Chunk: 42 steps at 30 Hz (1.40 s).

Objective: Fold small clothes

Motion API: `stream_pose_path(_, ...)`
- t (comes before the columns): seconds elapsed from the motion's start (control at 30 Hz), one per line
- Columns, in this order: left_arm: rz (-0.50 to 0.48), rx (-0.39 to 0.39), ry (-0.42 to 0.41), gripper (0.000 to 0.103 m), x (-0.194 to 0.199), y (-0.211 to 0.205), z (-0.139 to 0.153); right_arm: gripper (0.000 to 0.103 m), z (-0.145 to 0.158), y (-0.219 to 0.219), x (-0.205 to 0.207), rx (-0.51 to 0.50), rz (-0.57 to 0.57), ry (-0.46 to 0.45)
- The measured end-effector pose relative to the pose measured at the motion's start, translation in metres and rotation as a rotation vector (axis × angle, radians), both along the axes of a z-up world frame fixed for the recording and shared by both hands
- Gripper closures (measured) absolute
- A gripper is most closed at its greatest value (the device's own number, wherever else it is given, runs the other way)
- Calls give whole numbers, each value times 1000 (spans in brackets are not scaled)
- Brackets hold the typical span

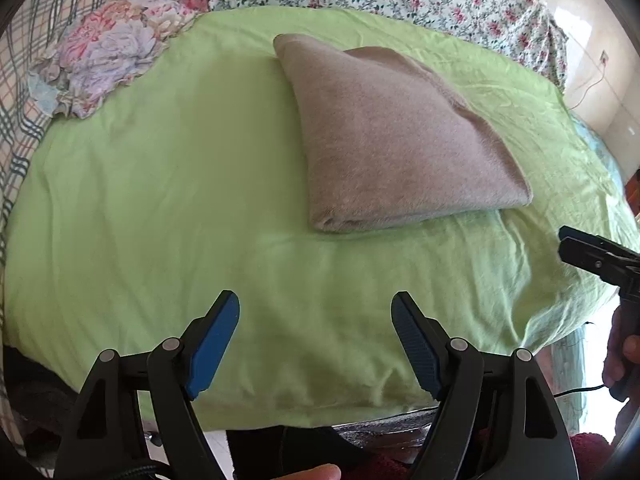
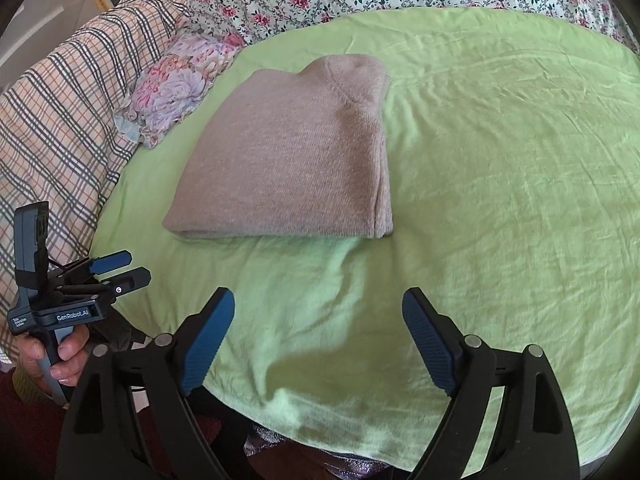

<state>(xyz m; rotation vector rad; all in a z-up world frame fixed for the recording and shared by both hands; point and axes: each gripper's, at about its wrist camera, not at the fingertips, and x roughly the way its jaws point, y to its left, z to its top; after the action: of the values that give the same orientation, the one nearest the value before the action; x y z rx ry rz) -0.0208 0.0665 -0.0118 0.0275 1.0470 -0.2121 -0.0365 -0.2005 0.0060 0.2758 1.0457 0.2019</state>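
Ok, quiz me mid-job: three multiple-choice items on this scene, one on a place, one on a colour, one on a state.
1. The folded sweater lies on:
A. the green sheet
B. the plaid blanket
C. the floor

2. The sweater is:
A. blue
B. grey-beige
C. red

3. The left gripper and right gripper are:
A. both shut on the sweater
B. both open, empty
C. one holding cloth

Answers: 1 A, sheet shows all round it. 2 B, both views show it. 3 B, jaws spread apart, nothing between.
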Motion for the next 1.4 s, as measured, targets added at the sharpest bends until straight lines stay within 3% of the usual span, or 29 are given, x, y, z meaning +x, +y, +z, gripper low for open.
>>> stream_pose_path(0.33,42,65,-32,22,1,6,7,11,4,11,2,-43,47,-35)
stream_pose_path(0.63,25,53,-96,19,22,-5,25,11,8,13,32,-51,64,-72)
stream_pose_path(0.93,47,-2,-109,19,55,-7,36,11,14,-5,82,25,-4,-84)
stream_pose_path(1.4,52,148,-87,18,82,-33,31,11,9,12,95,-49,44,-29)
